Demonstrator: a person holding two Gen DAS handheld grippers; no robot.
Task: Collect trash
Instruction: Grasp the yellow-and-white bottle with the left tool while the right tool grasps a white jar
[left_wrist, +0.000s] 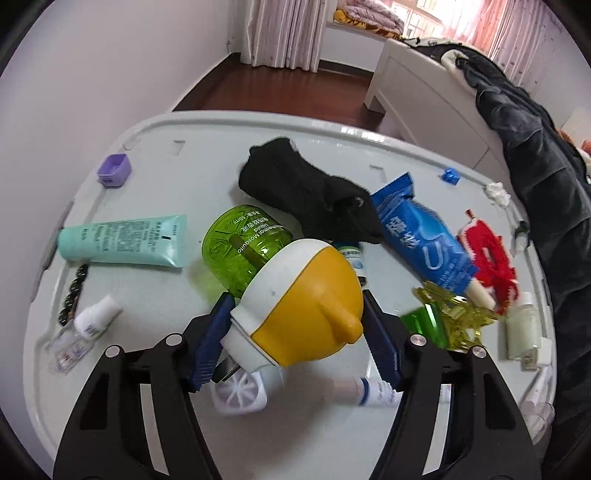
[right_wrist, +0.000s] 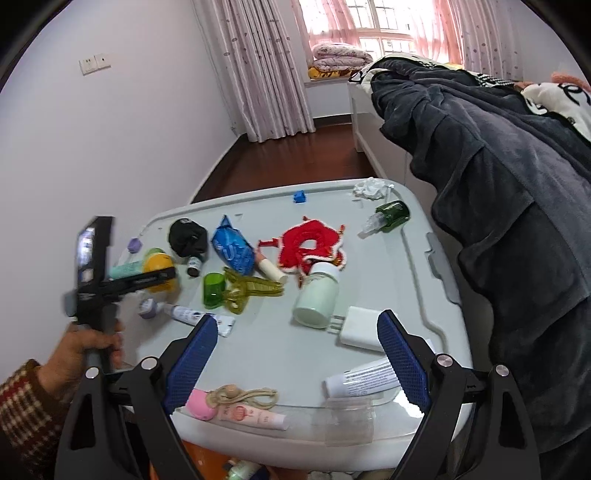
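On the grey lid (left_wrist: 155, 155) lies a heap of clutter: one black sock (left_wrist: 306, 192), one blue pack (left_wrist: 417, 236), one teal tube (left_wrist: 125, 240), one red knit piece (left_wrist: 487, 254). The left gripper (left_wrist: 299, 328) has its jaws around the one mosquito vaporizer (left_wrist: 295, 299), pads against its yellow-white head. The right gripper (right_wrist: 295, 365) hangs wide open over the near edge, holding nothing.

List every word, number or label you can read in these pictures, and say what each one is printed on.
"Mosquito", "Liquid", "50ml": green bottle of the yellow-and-white plug-in unit, upside down in the left wrist view.
Large "U": blue packet; its other characters are blurred.
Teal tube: dense print, too small to read.
White tube: lines of print, too small.
Pink tube: red mark, unreadable.
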